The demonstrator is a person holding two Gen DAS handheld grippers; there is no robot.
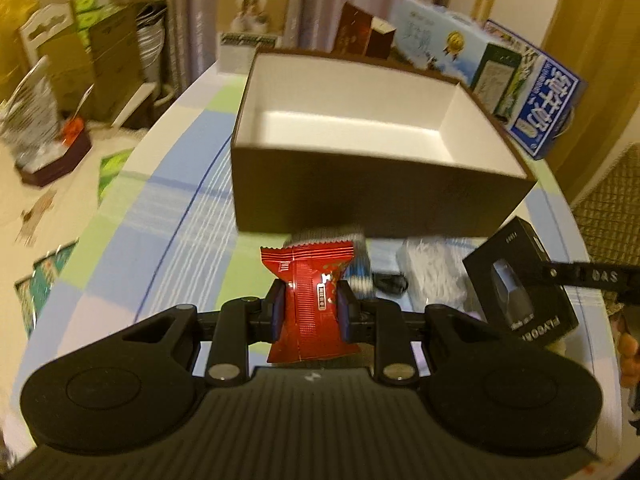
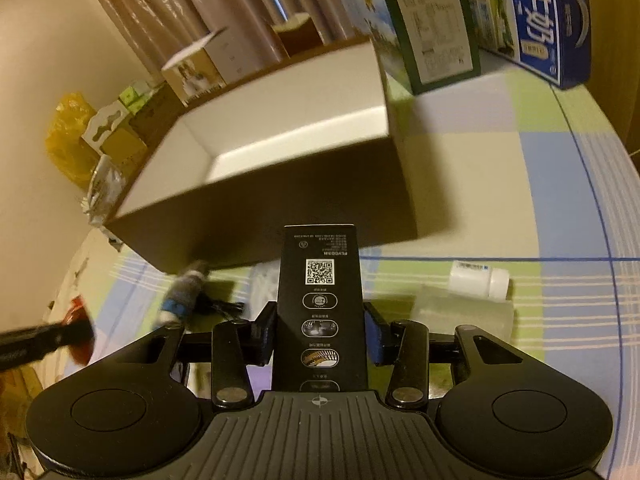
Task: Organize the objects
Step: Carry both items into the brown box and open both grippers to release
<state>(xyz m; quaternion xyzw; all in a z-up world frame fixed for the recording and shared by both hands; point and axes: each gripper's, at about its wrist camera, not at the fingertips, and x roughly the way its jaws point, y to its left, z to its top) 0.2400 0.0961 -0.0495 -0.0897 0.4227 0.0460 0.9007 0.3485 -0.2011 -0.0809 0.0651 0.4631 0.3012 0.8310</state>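
Here red packet (image 1: 311,300) upright (lengthwise) in left gripper (image 1: 311,312)

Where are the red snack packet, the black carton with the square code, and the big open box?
Red snack packet (image 1: 310,300), left wrist view, middle of wrapper.
Black carton (image 2: 321,308), right wrist view, printed face below the code.
Open box (image 1: 360,200), left wrist view, dark front wall.

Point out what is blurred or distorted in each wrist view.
Left wrist view: fisheye bends the tablecloth lines; the rolled cloth behind the red packet is smeared. Right wrist view: the same roll and the left gripper blur; the black box is sharp.
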